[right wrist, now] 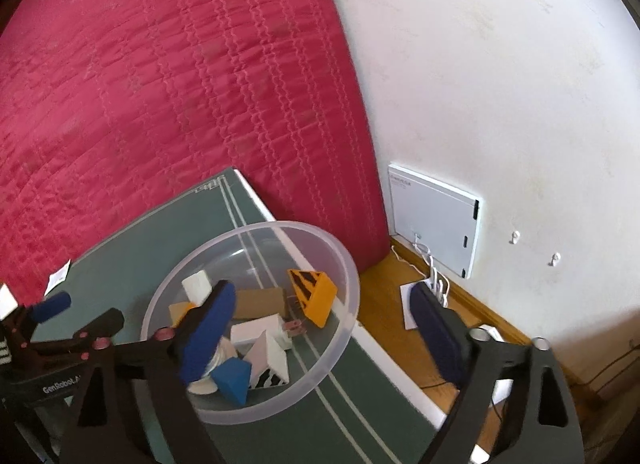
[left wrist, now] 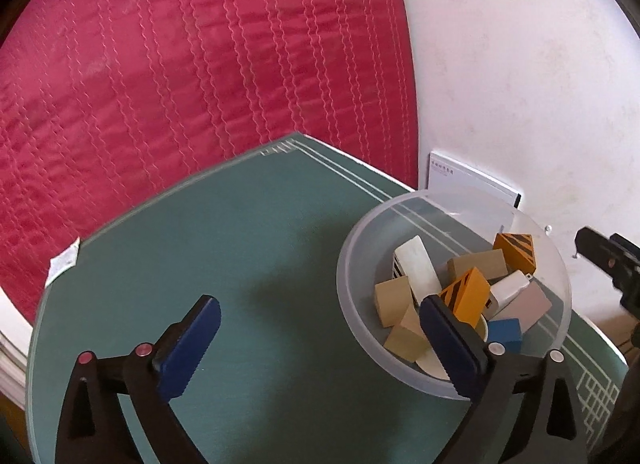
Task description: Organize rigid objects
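A clear plastic bowl (left wrist: pixel 352 264) stands on the green table (left wrist: pixel 240 248) at its right side. It holds several blocks: tan wooden ones (left wrist: pixel 394 302), orange striped wedges (left wrist: pixel 516 250), a white block (left wrist: pixel 418 266), a blue block (left wrist: pixel 505 334) and a white charger (left wrist: pixel 510 287). My left gripper (left wrist: pixel 320 344) is open and empty above the table, its right finger over the bowl's near rim. My right gripper (right wrist: pixel 324 328) is open and empty above the bowl (right wrist: pixel 344 304), its left finger (right wrist: pixel 208 328) over the blocks (right wrist: pixel 314 294). The left gripper (right wrist: pixel 52 306) shows at the left edge there.
A red quilted bed (left wrist: pixel 200 64) lies beyond the table. A white wall (right wrist: pixel 500 84) with a white box (right wrist: pixel 434 220) and cables is to the right, above a wooden floor (right wrist: pixel 384 304). A small paper tag (left wrist: pixel 64 260) sits at the table's left edge.
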A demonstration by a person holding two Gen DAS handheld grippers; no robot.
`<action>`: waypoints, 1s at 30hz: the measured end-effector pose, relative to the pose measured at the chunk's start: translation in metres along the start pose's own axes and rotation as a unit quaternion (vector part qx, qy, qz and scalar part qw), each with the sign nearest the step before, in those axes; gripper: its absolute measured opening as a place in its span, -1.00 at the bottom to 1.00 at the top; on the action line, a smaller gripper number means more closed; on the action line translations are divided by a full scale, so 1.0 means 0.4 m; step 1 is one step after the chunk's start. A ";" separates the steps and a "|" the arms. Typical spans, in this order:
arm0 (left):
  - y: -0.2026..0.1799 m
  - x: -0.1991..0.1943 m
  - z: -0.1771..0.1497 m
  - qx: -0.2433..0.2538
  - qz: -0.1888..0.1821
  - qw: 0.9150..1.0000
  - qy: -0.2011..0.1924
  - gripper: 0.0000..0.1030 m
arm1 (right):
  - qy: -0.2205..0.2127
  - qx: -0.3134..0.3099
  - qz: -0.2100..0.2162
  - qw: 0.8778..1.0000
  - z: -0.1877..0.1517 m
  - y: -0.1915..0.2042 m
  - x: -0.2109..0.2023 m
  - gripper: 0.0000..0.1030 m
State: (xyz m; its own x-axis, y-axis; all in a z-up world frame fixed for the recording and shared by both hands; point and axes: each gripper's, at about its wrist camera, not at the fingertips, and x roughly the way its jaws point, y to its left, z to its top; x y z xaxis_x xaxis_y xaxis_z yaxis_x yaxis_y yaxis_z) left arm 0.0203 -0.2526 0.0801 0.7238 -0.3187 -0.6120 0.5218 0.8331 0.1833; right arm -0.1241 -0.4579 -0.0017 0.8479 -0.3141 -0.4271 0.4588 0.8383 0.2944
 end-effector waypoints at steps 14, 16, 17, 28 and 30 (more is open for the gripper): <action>-0.026 -0.032 -0.029 0.038 0.036 0.999 -0.014 0.99 | 0.009 -0.100 0.003 0.995 -0.066 0.071 -0.040 1.00; -0.031 -0.035 -0.030 0.042 0.041 0.998 -0.017 0.99 | 0.015 -0.113 0.006 0.993 -0.073 0.081 -0.036 1.00; -0.033 -0.037 -0.030 0.044 0.042 0.998 -0.018 0.99 | 0.019 -0.119 0.005 0.993 -0.079 0.086 -0.034 1.00; -0.045 -0.039 -0.031 0.052 0.061 0.997 -0.022 0.99 | 0.031 -0.133 0.005 0.991 -0.090 0.093 -0.031 1.00; -0.046 -0.039 -0.031 0.053 0.062 0.996 -0.020 0.99 | 0.032 -0.134 0.006 0.990 -0.087 0.094 -0.029 1.00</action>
State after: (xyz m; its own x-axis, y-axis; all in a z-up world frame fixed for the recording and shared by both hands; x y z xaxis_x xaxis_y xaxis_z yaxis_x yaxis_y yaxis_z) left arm -0.0059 -0.2574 0.0768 0.8021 -0.2363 -0.5484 0.4703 0.8159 0.3363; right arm -0.1260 -0.4074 -0.0155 0.8302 -0.2820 -0.4809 0.3549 0.9326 0.0658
